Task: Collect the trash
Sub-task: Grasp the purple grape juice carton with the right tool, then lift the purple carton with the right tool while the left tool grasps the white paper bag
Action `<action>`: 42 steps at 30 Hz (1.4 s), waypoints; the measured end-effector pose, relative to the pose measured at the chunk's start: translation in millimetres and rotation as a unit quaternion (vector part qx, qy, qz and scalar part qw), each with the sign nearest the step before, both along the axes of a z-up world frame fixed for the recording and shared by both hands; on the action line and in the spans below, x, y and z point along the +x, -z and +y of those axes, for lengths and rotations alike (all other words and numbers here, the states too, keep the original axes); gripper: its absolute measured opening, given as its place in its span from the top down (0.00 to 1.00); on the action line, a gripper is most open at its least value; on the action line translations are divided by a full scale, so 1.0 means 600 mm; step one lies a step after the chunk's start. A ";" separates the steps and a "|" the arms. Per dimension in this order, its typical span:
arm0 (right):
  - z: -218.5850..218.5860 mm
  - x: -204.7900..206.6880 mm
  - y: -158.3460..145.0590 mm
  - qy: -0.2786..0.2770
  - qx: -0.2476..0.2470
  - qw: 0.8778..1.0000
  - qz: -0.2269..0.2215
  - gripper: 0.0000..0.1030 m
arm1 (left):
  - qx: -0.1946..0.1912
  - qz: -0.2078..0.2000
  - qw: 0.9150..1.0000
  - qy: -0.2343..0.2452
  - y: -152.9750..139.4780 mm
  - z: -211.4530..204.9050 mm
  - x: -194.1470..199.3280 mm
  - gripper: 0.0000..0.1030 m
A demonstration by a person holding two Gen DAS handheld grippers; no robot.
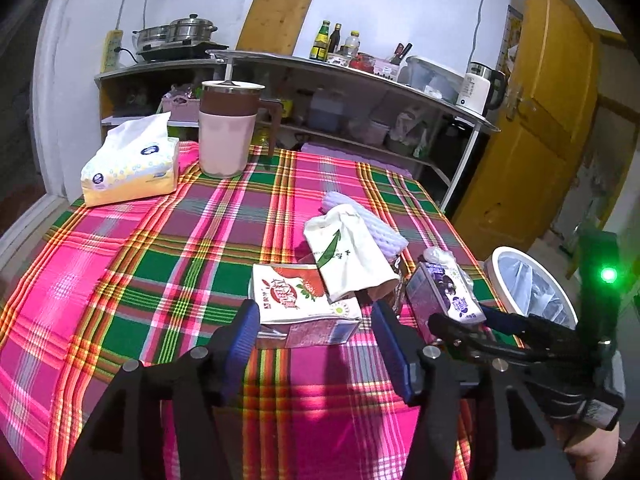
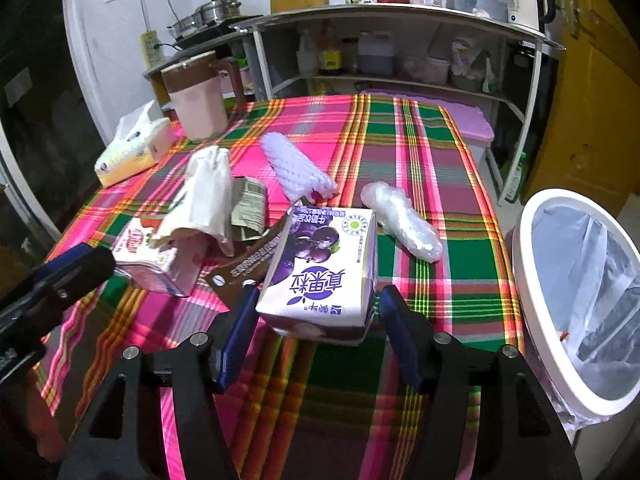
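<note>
On plaid cloth, both grippers open: L at red carton, R at purple carton

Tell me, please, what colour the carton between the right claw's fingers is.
Purple and white carton, clearest in the right wrist view.

You are working under bright overhead indoor light that is oversaturating the pink, green and orange plaid tablecloth, and your black gripper arms are casting dark shadows on it along the near edge. Both fisheye views are bending the metal kitchen shelf and darkening into black corners, while a green indicator light is flaring in the left wrist view.
</note>
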State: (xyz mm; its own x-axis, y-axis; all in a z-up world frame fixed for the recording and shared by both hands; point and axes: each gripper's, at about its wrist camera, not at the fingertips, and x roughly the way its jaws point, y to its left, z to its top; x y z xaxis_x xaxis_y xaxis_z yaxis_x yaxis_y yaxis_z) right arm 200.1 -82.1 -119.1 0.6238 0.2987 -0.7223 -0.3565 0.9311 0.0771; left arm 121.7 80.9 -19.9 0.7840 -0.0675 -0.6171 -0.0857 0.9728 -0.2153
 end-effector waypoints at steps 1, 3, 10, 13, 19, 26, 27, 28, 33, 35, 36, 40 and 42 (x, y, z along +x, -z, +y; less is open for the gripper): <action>-0.001 0.003 0.003 0.004 -0.002 1.000 0.002 0.39 | -0.001 0.000 1.000 0.003 0.000 -0.002 0.003 0.42; -0.005 0.006 0.004 0.009 -0.002 1.000 0.004 0.39 | -0.003 0.000 1.000 0.009 -0.001 -0.005 0.011 0.42; -0.027 0.010 0.004 0.017 0.016 1.000 0.016 0.45 | -0.018 0.003 1.000 0.023 -0.005 -0.018 0.050 0.38; -0.037 0.010 0.004 0.016 0.027 0.999 0.018 0.45 | -0.021 0.006 0.999 0.025 -0.005 -0.025 0.066 0.37; -0.055 0.004 -0.002 0.014 0.044 0.999 0.017 0.45 | -0.001 0.021 0.999 0.025 0.003 -0.056 0.106 0.37; -0.075 0.002 -0.011 0.014 0.061 0.998 0.013 0.45 | 0.079 0.037 0.996 -0.008 0.017 -0.089 0.140 0.46; -0.079 0.002 -0.012 0.015 0.064 0.998 0.013 0.45 | 0.085 0.038 0.996 -0.009 0.017 -0.091 0.141 0.48; -0.080 0.003 -0.012 0.016 0.065 0.998 0.013 0.45 | 0.091 0.039 0.995 -0.010 0.018 -0.093 0.141 0.49; -0.088 0.002 -0.012 0.018 0.070 0.997 0.013 0.45 | 0.118 0.027 0.993 -0.008 0.014 -0.100 0.134 0.72; -0.091 0.000 -0.012 0.018 0.072 0.997 0.011 0.45 | 0.116 0.026 0.993 -0.004 0.011 -0.099 0.132 0.75; -0.092 -0.001 -0.013 0.018 0.072 0.997 0.010 0.45 | 0.116 0.024 0.993 -0.003 0.011 -0.097 0.130 0.77; -0.098 -0.006 -0.017 0.020 0.075 0.997 0.006 0.45 | 0.094 0.015 0.995 0.005 0.003 -0.087 0.116 0.84; -0.101 -0.009 -0.020 0.020 0.076 0.997 0.004 0.45 | 0.090 0.007 0.996 0.009 -0.004 -0.087 0.105 0.85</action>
